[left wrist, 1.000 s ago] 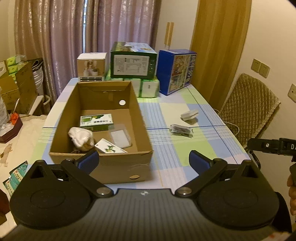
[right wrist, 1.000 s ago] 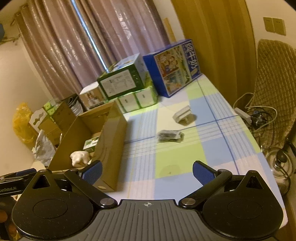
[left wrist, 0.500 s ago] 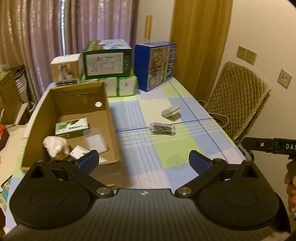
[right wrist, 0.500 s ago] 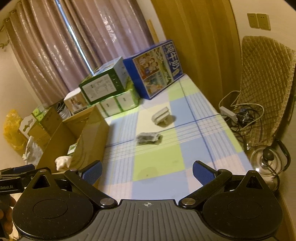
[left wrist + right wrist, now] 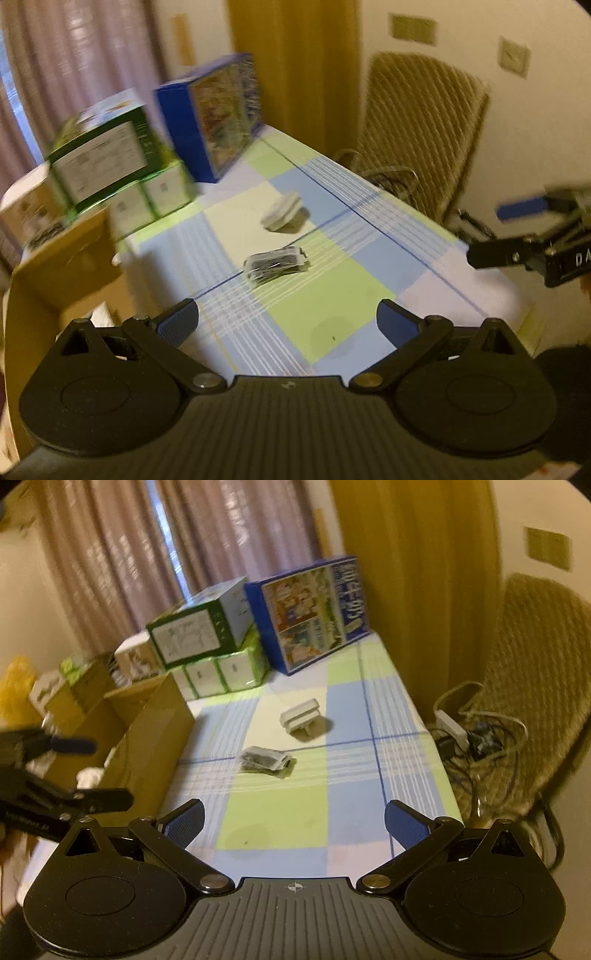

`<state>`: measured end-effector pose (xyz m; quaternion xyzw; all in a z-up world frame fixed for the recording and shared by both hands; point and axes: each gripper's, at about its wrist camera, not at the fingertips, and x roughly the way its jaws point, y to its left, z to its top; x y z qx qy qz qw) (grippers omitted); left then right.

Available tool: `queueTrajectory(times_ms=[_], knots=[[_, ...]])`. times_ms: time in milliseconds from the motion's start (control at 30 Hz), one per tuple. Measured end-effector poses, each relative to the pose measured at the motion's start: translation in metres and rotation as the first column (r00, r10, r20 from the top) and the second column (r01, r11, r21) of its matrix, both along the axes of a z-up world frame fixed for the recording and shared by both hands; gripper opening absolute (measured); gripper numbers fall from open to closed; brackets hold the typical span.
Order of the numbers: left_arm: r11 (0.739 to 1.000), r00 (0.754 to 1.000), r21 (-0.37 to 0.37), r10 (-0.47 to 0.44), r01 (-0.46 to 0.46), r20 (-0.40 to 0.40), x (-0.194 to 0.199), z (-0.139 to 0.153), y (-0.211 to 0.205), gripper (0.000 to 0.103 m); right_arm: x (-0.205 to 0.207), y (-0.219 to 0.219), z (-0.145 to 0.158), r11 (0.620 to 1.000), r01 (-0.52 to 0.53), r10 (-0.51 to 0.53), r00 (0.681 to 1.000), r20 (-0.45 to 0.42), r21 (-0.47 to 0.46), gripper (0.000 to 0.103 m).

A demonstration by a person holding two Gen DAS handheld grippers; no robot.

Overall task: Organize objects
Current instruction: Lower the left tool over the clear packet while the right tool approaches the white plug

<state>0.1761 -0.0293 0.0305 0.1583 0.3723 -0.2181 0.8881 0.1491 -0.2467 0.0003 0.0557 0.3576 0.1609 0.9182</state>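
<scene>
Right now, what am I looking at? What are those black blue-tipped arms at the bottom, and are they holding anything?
Those are two hand-held grippers, one per hand, each with a camera looking along its fingers. One picture comes from the left gripper, the other from the right gripper. Both are open and hold nothing. On the checked tablecloth lie a dark wrapped packet and a small white object. A cardboard box sits on the left, with printed boxes stacked behind.
</scene>
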Motion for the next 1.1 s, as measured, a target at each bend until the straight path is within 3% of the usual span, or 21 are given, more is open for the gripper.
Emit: queueTrajectory(times_ms=[133, 333, 567, 733, 867, 1100], knots=[[0.987, 0.991, 0.086, -0.134, 0.136, -0.029, 0.030, -0.015, -0.012, 0.094, 0.031, 0.001, -0.012, 0.995, -0.071, 0.071, 0.997, 0.003, -0.068, 0.101], [0.940, 0.950, 0.144, -0.296, 0.308, -0.104, 0.081, -0.045, -0.026, 0.085, 0.078, 0.006, -0.035, 0.973, -0.181, 0.183, 0.983, -0.004, -0.145, 0.101], [0.880, 0.900, 0.206, -0.395, 0.429, -0.186, 0.136, -0.080, -0.039, 0.059, 0.130, 0.015, -0.059, 0.949, -0.260, 0.261, 0.965, -0.019, -0.181, 0.095], [0.843, 0.860, 0.199, -0.457, 0.500, -0.226, 0.164, -0.100, -0.046, 0.058, 0.161, 0.023, -0.077, 0.927, -0.308, 0.307, 0.951, -0.038, -0.215, 0.086], [0.800, 0.826, 0.225, -0.504, 0.557, -0.252, 0.177, -0.116, -0.056, 0.058, 0.181, 0.025, -0.092, 0.923, -0.322, 0.318, 0.947, -0.052, -0.210, 0.085], [0.762, 0.787, 0.223, -0.544, 0.608, -0.289, 0.199, -0.140, -0.065, 0.058, 0.198, 0.024, -0.106, 0.927, -0.314, 0.308, 0.949, -0.059, -0.203, 0.085]])
